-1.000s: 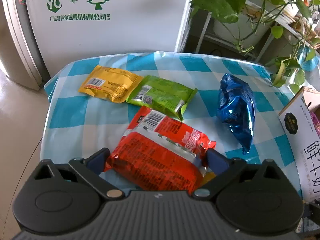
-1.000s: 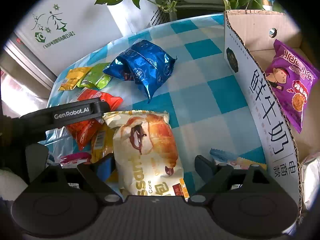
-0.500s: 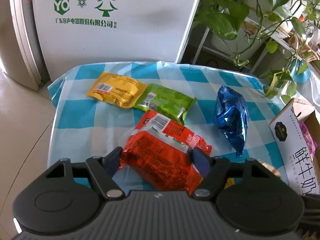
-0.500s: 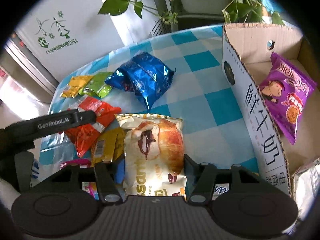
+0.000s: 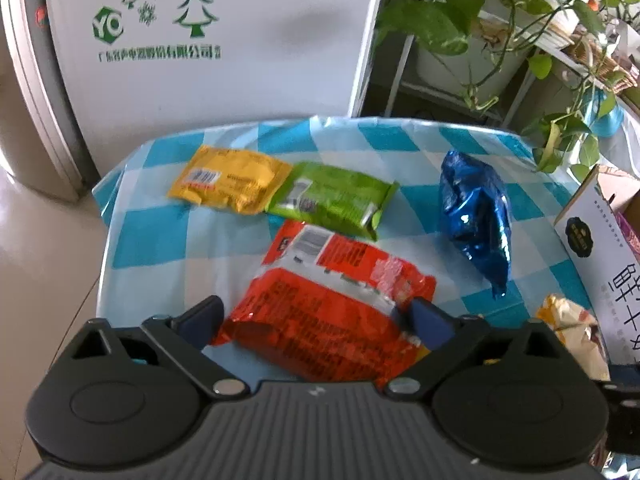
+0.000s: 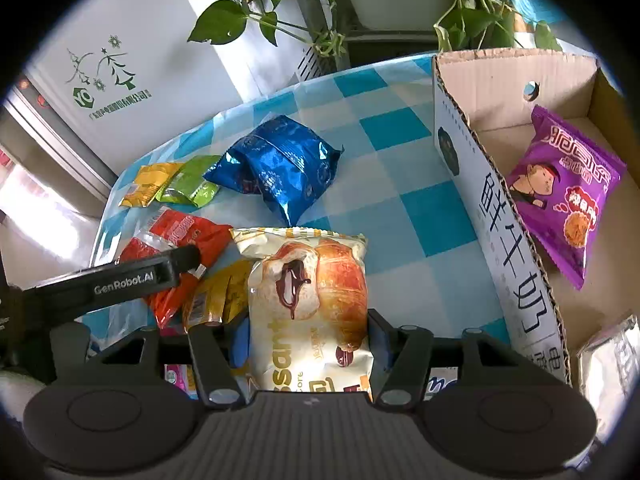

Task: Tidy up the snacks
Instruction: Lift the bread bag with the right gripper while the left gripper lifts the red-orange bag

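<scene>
A red snack packet [image 5: 340, 280] lies on the blue-checked tablecloth [image 5: 152, 240] between the fingers of my left gripper [image 5: 314, 316]. Its jaws are opening and the left pad stands just off the packet's edge. My right gripper [image 6: 310, 336] is shut on a cream croissant packet [image 6: 312, 280], pads pressing both of its sides. One left finger [image 6: 176, 264] shows in the right wrist view over the red packet [image 6: 180, 232]. A cardboard box [image 6: 500, 208] at the right holds a purple packet [image 6: 560, 196] and a silver one [image 6: 608, 356].
A yellow packet [image 5: 228, 178], a green packet [image 5: 332, 198] and a blue foil bag [image 5: 476, 216] lie further back on the cloth. A small yellow packet [image 6: 216, 296] sits left of the croissant packet. A white appliance [image 5: 224, 40] and potted plants [image 5: 460, 12] stand behind the table.
The right jaws closed onto the croissant packet. The left jaws squeezed in on the red packet, then spread apart again. Neither hand shifted much.
</scene>
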`<state>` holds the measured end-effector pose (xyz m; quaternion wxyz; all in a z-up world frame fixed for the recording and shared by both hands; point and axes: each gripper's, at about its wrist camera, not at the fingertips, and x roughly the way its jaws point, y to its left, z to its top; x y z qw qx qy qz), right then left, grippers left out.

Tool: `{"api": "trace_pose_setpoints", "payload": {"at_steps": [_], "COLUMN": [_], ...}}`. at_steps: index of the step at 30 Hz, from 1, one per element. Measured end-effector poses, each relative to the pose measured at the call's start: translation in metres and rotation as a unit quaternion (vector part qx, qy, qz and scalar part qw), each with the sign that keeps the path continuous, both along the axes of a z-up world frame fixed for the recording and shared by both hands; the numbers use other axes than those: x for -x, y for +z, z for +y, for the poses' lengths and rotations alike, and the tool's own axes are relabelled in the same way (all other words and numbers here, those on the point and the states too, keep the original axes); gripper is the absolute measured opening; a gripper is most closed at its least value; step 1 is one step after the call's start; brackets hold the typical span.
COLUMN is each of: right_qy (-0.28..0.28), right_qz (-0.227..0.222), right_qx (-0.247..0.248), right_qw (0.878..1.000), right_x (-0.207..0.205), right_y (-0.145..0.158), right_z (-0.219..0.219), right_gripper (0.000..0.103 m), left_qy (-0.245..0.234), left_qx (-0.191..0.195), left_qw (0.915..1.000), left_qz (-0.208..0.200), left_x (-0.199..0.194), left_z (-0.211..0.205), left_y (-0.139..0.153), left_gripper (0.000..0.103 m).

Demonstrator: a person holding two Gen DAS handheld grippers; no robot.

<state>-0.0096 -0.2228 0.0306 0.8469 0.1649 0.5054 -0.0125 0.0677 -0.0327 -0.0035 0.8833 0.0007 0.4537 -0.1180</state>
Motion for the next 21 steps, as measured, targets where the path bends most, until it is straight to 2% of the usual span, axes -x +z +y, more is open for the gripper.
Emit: {"api": "trace_pose_setpoints", "payload": {"at_steps": [4, 21], "right_qy": [0.000, -0.002], "right_qz": [-0.002, -0.033], "right_qx": [0.000, -0.010], "right_qw": [1.000, 0.999], "right_x": [-0.001, -0.001], "right_y": [0.001, 0.016], "right_z": [-0.002, -0.004], "right_gripper": [0.064, 0.064], "left_qy": [-0.010, -0.005], "left_qx": [0.000, 0.024], "left_qw": [0.9999, 0.9988], "left_qz": [-0.008, -0.042], "left_x": [0.002, 0.019], "left_z": [-0.001, 0.013], "left_y": [0.004, 0.031], "left_gripper": [0.081, 0.080]}}
